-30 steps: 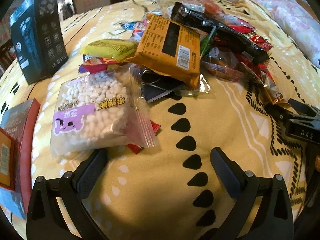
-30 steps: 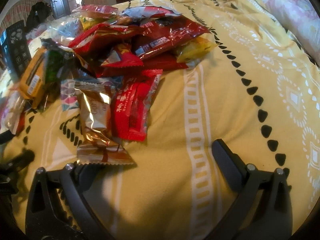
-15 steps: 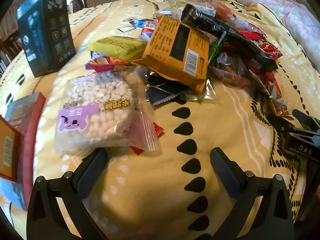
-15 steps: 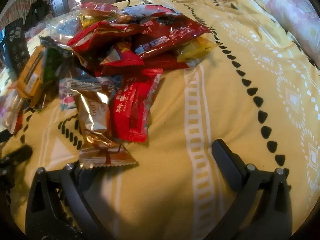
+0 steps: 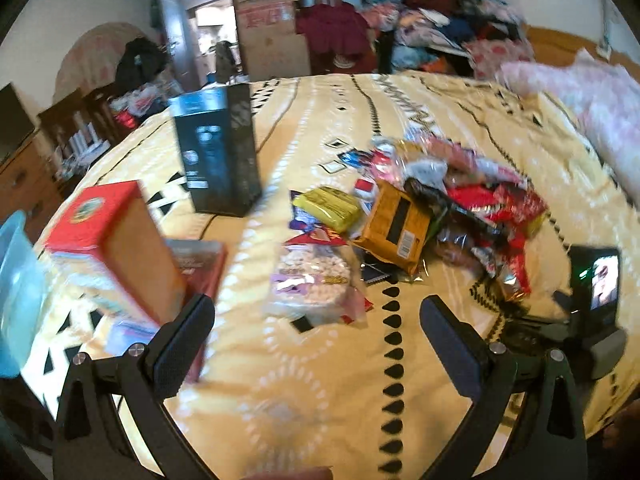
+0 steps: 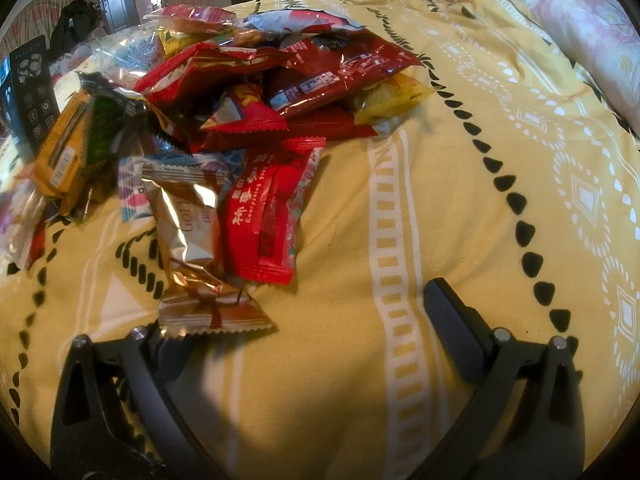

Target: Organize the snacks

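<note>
A heap of snack packets point(image 5: 452, 208) lies on the yellow patterned bedspread point(image 5: 320, 380). At its near edge are a clear bag of white puffs point(image 5: 312, 284), an orange packet point(image 5: 394, 226) and a yellow packet point(image 5: 326, 206). My left gripper point(image 5: 316, 336) is open, raised above the bed, nothing between its fingers. In the right wrist view a gold-wrapped snack point(image 6: 192, 240) and a red packet point(image 6: 268, 216) lie nearest, in front of bigger red bags point(image 6: 320, 68). My right gripper point(image 6: 304, 320) is open, low over the bedspread point(image 6: 460, 200), its left finger under the gold wrapper's end.
A red and orange box point(image 5: 116, 248) stands at the left, with a dark red box point(image 5: 200, 264) behind it and a blue container point(image 5: 16, 296) at the edge. A black box point(image 5: 218, 152) stands upright behind. The right gripper body point(image 5: 592, 300) sits at the right. Pink bedding point(image 6: 580, 24) lies far right.
My left gripper has lifted and pulled back from the puff bag, so the whole bed and room now show. The right gripper has edged slightly closer to the gold wrapper.
</note>
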Available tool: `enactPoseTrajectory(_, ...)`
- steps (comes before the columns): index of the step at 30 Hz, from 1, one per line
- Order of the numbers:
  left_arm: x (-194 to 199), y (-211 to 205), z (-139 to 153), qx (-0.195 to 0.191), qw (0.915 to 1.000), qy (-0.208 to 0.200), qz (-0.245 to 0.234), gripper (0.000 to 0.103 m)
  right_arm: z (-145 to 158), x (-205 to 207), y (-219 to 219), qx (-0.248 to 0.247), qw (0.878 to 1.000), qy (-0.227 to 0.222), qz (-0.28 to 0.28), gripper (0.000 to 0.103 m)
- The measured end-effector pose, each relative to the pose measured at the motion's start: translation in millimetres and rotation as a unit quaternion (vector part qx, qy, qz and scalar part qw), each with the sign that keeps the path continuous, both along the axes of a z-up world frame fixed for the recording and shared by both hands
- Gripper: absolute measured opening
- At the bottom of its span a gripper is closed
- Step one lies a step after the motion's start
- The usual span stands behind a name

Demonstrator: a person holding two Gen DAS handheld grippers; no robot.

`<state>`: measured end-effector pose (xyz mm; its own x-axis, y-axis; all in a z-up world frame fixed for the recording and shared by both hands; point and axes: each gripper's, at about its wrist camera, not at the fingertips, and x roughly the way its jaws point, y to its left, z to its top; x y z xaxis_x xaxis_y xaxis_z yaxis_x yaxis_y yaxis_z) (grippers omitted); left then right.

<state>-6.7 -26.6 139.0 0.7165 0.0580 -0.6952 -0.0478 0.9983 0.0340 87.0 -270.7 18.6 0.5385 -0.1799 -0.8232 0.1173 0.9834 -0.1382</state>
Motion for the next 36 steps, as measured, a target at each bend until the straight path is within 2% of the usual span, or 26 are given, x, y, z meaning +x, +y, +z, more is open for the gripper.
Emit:
enactPoseTrajectory(2,-7,6,12,-0.011,0.9999,0.01,0.005,0.103,0,0,0,0.0,1.0,0.0,0.0,0.103)
enactPoseTrajectory(5,-20,7,22,-0.009,0.9998,0.015,0.011,0.103,0,-1,0,0.0,1.0,0.0,0.0,0.103)
enactPoseTrajectory(9,-32,11,29,-0.002,0.9996,0.015,0.025,0.103,0,0,0,0.0,1.0,0.0,0.0,0.103)
enactPoseTrajectory(13,-39,20,35,-0.009,0.9979,0.037,0.052,0.103,0,-1,0,0.0,1.0,0.0,0.0,0.103)
enactPoseTrajectory(16,-44,19,40,-0.003,0.9978,0.04,0.052,0.103,0,0,0,0.0,1.0,0.0,0.0,0.103)
enactPoseTrajectory(19,-51,20,47,-0.013,0.9979,0.039,0.049,0.103,0,0,0,0.0,1.0,0.0,0.0,0.103)
enactPoseTrajectory(28,-69,16,58,0.025,0.9979,0.029,0.053,0.103,0,0,0,0.0,1.0,0.0,0.0,0.103)
enactPoseTrajectory(36,-70,18,58,0.028,0.9978,0.031,0.052,0.103,0,-1,0,0.0,1.0,0.0,0.0,0.103)
